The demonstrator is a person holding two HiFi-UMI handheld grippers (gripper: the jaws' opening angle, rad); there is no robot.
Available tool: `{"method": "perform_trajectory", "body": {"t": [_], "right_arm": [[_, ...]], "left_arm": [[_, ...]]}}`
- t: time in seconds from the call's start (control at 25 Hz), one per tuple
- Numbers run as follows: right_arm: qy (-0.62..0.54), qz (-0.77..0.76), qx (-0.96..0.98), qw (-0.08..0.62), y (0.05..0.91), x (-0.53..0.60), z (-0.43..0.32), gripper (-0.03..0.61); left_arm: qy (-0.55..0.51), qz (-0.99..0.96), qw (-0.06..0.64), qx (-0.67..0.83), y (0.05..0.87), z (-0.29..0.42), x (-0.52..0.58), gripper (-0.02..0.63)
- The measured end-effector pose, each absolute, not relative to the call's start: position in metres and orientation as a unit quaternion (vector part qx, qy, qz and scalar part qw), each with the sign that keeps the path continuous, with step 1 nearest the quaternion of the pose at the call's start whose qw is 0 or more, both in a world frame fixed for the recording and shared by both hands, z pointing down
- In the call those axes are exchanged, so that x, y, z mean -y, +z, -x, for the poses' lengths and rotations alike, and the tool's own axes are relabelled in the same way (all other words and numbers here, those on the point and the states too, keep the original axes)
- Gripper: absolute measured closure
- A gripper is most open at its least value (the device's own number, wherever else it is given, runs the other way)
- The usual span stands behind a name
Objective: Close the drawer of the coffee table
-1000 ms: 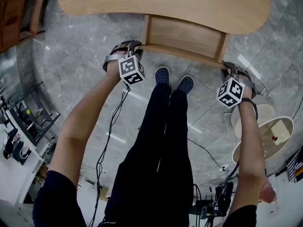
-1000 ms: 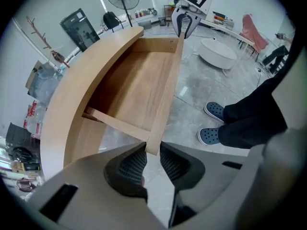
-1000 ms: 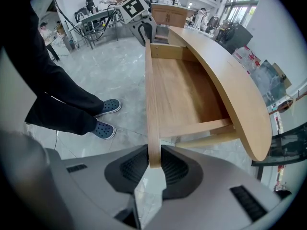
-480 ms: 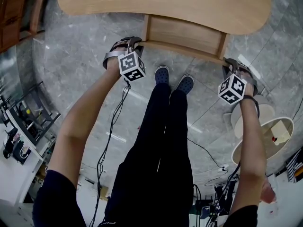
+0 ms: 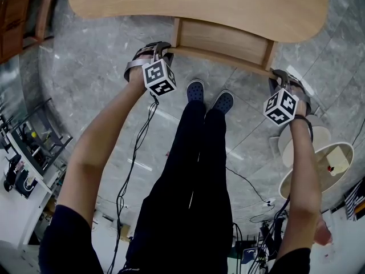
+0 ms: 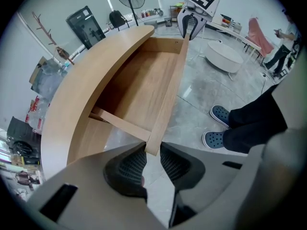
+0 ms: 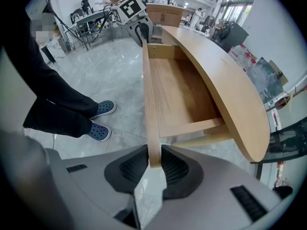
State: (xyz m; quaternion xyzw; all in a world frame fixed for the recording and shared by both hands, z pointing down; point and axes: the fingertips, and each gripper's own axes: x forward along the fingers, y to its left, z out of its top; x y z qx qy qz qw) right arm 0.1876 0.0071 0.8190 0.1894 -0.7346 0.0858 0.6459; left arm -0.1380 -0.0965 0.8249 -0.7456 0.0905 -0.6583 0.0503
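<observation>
**Hardly any change: drawer still out, pinched at both ends**

Looking down from the head: a wooden drawer [image 5: 225,39] pulled out from under the top of the coffee table [image 5: 199,4], open side up. Standing right in front of it, with blue shoes [image 5: 195,90] on the grey floor [image 5: 97,67] between the two arms.

Pinching the drawer's front board [image 6: 169,92] with the left gripper [image 6: 153,155], right at the board's left end, with one dark pad on each side of the wood. Pinching the same board with the right gripper [image 7: 154,164] at the other end, again with a pad pressed on each side. Pointing both grippers down at the floor.

Looking back one second: almost nothing new. Sitting a tiny bit higher in the head view now, for both grippers, so a little closer to the table top. Same for the front board, a little nearer the table. Same pinch at both ends, no letting go. Still far out from under the table, so not shut yet.
</observation>
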Motion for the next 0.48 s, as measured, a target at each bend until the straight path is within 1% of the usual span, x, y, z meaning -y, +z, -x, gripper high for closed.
{"method": "perform_trajectory", "body": {"t": [0.48], "right_arm": [[0.084, -0.206, 0.731, 0.645, 0.8199, 0.0023, -0.1901, 0.484]], "left_arm": [[-0.649, 0.753, 0.039, -0.101, 0.8266, 0.1364, 0.1027, 0.514]]}}
